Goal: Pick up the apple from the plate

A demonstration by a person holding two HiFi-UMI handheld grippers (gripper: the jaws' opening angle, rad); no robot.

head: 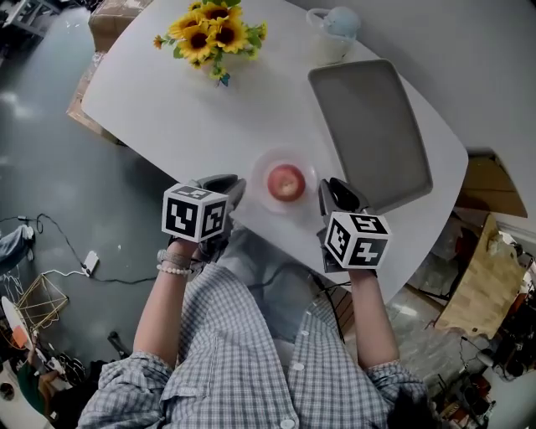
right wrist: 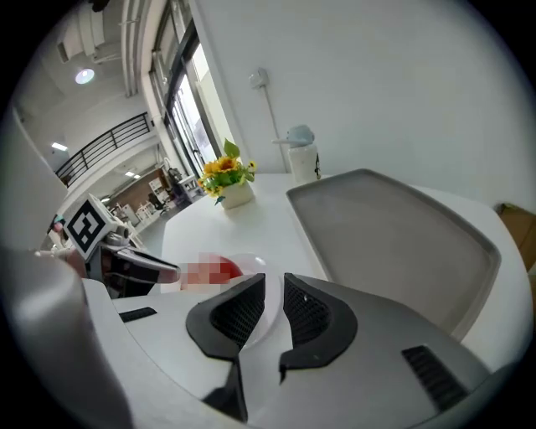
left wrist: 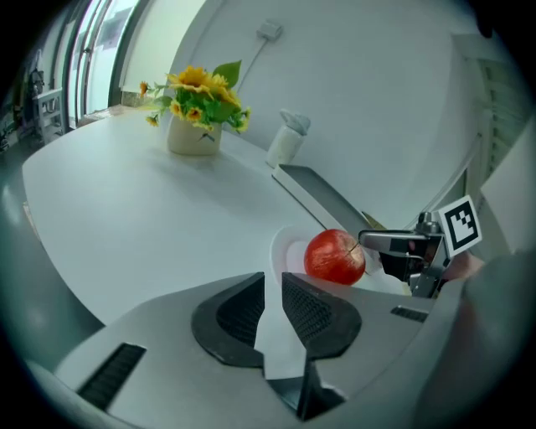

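A red apple (head: pixel 286 182) sits on a small pale plate (head: pixel 262 166) near the table's front edge. My left gripper (head: pixel 228 188) hovers just left of the plate and my right gripper (head: pixel 332 193) just right of it, neither touching the apple. In the left gripper view, the apple (left wrist: pixel 335 257) lies ahead and to the right of the left gripper (left wrist: pixel 273 302), whose jaws stand nearly together with nothing between them. In the right gripper view, the right gripper (right wrist: pixel 274 306) looks the same, with the plate (right wrist: pixel 255 266) just beyond it and the apple (right wrist: pixel 226 270) partly blurred.
A grey tray (head: pixel 368 134) lies on the white table (head: pixel 167 109) behind and right of the plate. A vase of sunflowers (head: pixel 209 33) and a white jug (head: pixel 335 25) stand at the far edge. Boxes and cables lie on the floor around.
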